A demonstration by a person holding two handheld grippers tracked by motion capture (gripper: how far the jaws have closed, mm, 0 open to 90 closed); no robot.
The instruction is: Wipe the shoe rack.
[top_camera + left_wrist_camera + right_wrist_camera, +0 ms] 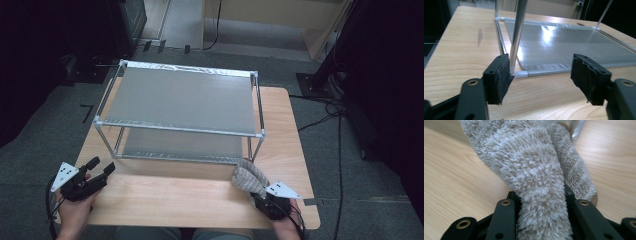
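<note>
Wooden desk (200, 195) occupied at centre by two-tier metal rack (182, 97). Fuzzy grey sock (248, 176) laid on desk just beside rack's front right leg, clamped between shut jaws of right claw (261, 196). Left claw (101, 166) held near rack's front left leg, jaws spread wide, nothing gripped.

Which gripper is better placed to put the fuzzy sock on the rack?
Right: the right gripper is already shut on the fuzzy sock, beside the rack. The left gripper is open.
</note>
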